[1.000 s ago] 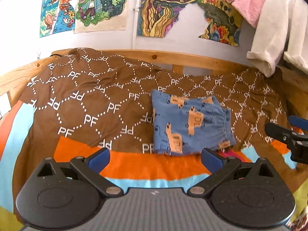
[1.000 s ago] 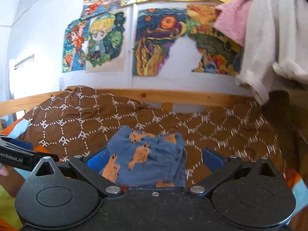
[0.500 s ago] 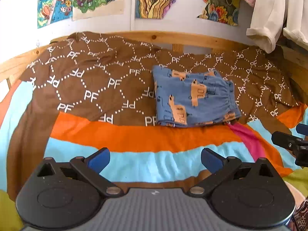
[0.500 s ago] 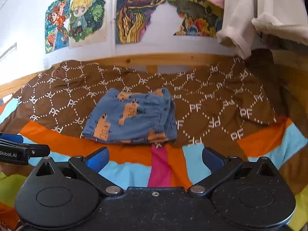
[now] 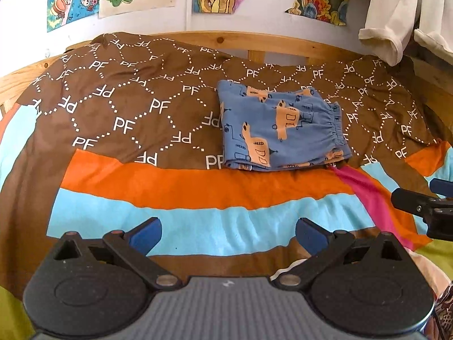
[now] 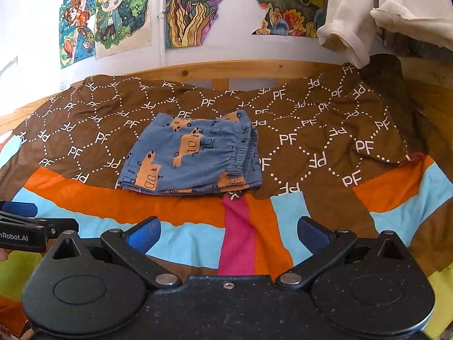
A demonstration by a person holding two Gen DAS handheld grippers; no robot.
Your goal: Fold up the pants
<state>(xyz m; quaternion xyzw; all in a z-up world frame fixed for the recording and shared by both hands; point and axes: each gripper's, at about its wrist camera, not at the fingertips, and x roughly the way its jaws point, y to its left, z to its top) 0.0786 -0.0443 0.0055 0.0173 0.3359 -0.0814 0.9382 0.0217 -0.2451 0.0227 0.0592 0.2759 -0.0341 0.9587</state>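
Nearest in the left wrist view, the left gripper (image 5: 228,233) sits w/ its jaws spread wide, blue pads (image 5: 145,233) well apart, nothing between them & nothing touched; it hangs above the light-blue stripe of the bedspread (image 5: 198,189). Same story in the right wrist view: the right gripper (image 6: 228,233) is wide open, empty, its pads over the blue, pink & orange stripes, no contact w/ the cloth. Each tool shows at the edge of the other's view, the right one at the far right edge of the left cam, the left one at the lower left of the right cam, w/ "Robot.AI" lettering on its side. Past the stripes, the pants (image 5: 280,130) lie folded into a compact rectangle on the brown "PF" part of the bedspread, near edge just touching the orange stripe; blue fabric w/ orange vehicle prints, elastic waistband on the right side, layers stacked. They're well apart from both grippers. Behind runs a wooden bed rail (image 6: 226,70), then a white wall w/ colourful drawings (image 6: 113,14). Top right, pale clothes (image 6: 354,19) hang down over the rail.
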